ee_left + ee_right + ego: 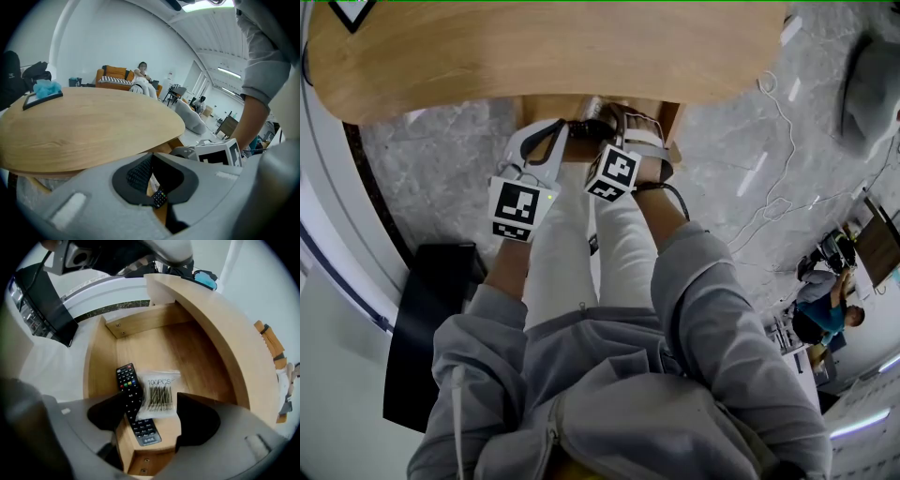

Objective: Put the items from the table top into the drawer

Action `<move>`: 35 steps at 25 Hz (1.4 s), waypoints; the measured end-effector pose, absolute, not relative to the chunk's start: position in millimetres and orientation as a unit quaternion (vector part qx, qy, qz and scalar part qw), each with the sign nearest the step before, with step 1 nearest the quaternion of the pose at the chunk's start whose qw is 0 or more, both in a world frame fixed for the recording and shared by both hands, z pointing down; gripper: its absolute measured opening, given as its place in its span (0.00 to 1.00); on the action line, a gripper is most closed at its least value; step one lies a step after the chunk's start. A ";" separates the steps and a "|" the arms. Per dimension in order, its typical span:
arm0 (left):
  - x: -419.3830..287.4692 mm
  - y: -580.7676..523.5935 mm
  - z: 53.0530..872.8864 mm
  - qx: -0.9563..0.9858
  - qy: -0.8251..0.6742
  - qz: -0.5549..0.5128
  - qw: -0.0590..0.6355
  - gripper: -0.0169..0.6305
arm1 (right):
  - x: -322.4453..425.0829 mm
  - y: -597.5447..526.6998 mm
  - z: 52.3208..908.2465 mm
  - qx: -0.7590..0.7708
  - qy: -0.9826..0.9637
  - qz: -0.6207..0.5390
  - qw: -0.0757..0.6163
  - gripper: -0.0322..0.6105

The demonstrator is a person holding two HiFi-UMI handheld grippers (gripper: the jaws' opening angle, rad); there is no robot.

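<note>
In the right gripper view the wooden drawer (pixel 164 341) stands pulled out under the round table top (pixel 220 324). A black remote (pixel 126 378) lies on its floor, with a clear bag of small sticks (pixel 158 393) resting across it. My right gripper (pixel 152 403) points straight down over them, jaws wide apart, pads clear of the bag. A blue item (pixel 206 280) sits on the table top. My left gripper (pixel 150 161) is beside the drawer below the table edge (pixel 84 126), pads meeting at the tips, nothing held. The head view shows both grippers (pixel 546 141) (pixel 623 122) at the drawer.
The blue item (pixel 46 88) rests on a dark flat tray on the far left of the table. A black box (pixel 431 328) stands on the floor to the left of the person's legs. Sofas and people are far off in the room.
</note>
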State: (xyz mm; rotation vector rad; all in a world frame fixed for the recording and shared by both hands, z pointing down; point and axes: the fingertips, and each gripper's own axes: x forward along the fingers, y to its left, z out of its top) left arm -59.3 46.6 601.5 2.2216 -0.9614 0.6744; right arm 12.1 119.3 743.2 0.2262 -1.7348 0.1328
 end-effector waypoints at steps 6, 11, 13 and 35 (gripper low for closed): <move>-49.3 43.0 566.5 0.848 -0.356 0.259 0.294 0.03 | 38.4 129.8 690.9 0.165 -0.752 0.104 0.630 0.29; -39.3 29.9 512.9 0.857 -0.354 0.256 0.275 0.03 | 60.5 126.0 633.6 0.199 -0.737 0.119 0.635 0.06; -35.3 22.8 485.9 0.864 -0.351 0.252 0.259 0.03 | 64.9 112.4 605.3 0.225 -0.736 0.125 0.626 0.05; -33.0 -99.7 92.7 0.882 -0.468 0.041 0.025 0.03 | 102.4 -100.7 108.4 0.563 -0.794 -0.005 0.227 0.05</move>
